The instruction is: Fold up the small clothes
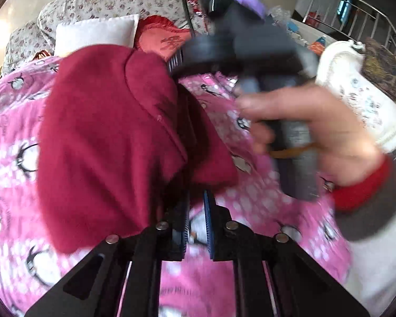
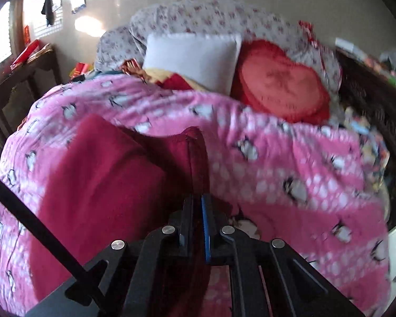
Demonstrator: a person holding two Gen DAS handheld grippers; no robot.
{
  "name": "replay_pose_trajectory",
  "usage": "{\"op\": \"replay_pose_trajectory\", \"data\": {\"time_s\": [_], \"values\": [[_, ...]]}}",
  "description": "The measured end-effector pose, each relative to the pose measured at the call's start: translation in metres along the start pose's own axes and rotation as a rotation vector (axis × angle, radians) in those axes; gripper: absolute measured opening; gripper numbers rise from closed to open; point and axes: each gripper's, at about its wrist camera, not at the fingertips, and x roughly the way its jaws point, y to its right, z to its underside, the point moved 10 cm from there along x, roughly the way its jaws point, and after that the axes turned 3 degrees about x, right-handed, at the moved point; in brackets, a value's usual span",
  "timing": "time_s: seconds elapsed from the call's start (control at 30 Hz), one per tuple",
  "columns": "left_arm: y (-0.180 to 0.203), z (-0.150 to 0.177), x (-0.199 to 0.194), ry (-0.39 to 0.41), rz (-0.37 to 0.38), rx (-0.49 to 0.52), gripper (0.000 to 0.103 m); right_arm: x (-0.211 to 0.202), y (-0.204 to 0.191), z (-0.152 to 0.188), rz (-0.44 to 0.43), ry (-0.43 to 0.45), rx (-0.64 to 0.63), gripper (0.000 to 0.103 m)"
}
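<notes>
Pink penguin bedding (image 2: 290,163) covers the bed, with a white pillow (image 2: 195,58) and a red heart cushion (image 2: 282,89) at the far end. On the bedding lies a small dark red garment (image 2: 100,185), partly doubled over, with one part lifted.

From the left camera, the left hand-held gripper (image 1: 196,224) has its jaws nearly together, and the red cloth hangs just in front of them. I cannot tell if it is pinching the cloth. The right hand-held gripper (image 2: 198,224) is clenched on a raised edge of the garment. From the left camera you can also see the person's right hand (image 1: 316,132) holding that tool above the cloth.

I think a fold is halfway done: one side is being carried over the rest. The next move likely calls for laying the held edge flat, lined up with the layer below, then letting go without dragging the cloth.
</notes>
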Motion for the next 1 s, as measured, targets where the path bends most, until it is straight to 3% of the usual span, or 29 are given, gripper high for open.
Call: {"op": "replay_pose_trajectory", "data": {"time_s": [0.1,0.13,0.17,0.23,0.3,0.4,0.6,0.67,0.7,0.73,0.8,0.93,1.0], "values": [[-0.012,-0.003,-0.037,0.041,-0.018,0.016,0.030,-0.013,0.005,0.000,-0.121,0.018,0.108,0.008],[-0.022,-0.006,-0.045,0.055,-0.052,0.016,0.046,-0.027,0.006,0.001,-0.147,0.030,0.130,0.016],[-0.034,-0.009,-0.057,0.078,-0.089,0.015,0.056,-0.037,0.004,0.003,-0.162,0.041,0.142,0.022],[-0.056,-0.012,-0.067,0.108,-0.152,0.017,0.056,-0.063,-0.006,0.012,-0.235,0.066,0.161,0.059],[-0.085,-0.014,-0.069,0.115,-0.230,-0.010,0.056,-0.075,-0.018,0.023,-0.275,0.061,0.186,0.079],[-0.115,-0.005,-0.056,0.076,-0.260,-0.078,0.056,-0.075,-0.038,0.046,-0.351,-0.006,0.188,0.080],[-0.138,0.018,-0.023,-0.004,-0.284,-0.130,0.056,-0.046,-0.053,0.062,-0.386,-0.065,0.275,0.085],[-0.138,0.018,-0.021,-0.004,-0.292,-0.129,0.056,-0.043,-0.062,0.056,-0.400,-0.040,0.262,0.082],[-0.135,0.019,-0.022,-0.004,-0.297,-0.123,0.056,-0.042,-0.066,0.054,-0.390,-0.031,0.242,0.067],[-0.132,0.020,-0.023,-0.005,-0.298,-0.119,0.056,-0.039,-0.073,0.051,-0.381,-0.027,0.206,0.036],[-0.126,0.017,-0.022,-0.013,-0.292,-0.117,0.056,-0.035,-0.072,0.048,-0.330,-0.019,0.177,0.019],[-0.104,0.005,-0.032,0.008,-0.252,-0.074,0.056,-0.070,-0.062,0.037,-0.309,0.081,0.132,0.016],[-0.096,-0.002,-0.036,0.040,-0.270,-0.050,0.067,-0.088,-0.046,0.032,-0.249,0.118,0.109,0.016]]}}
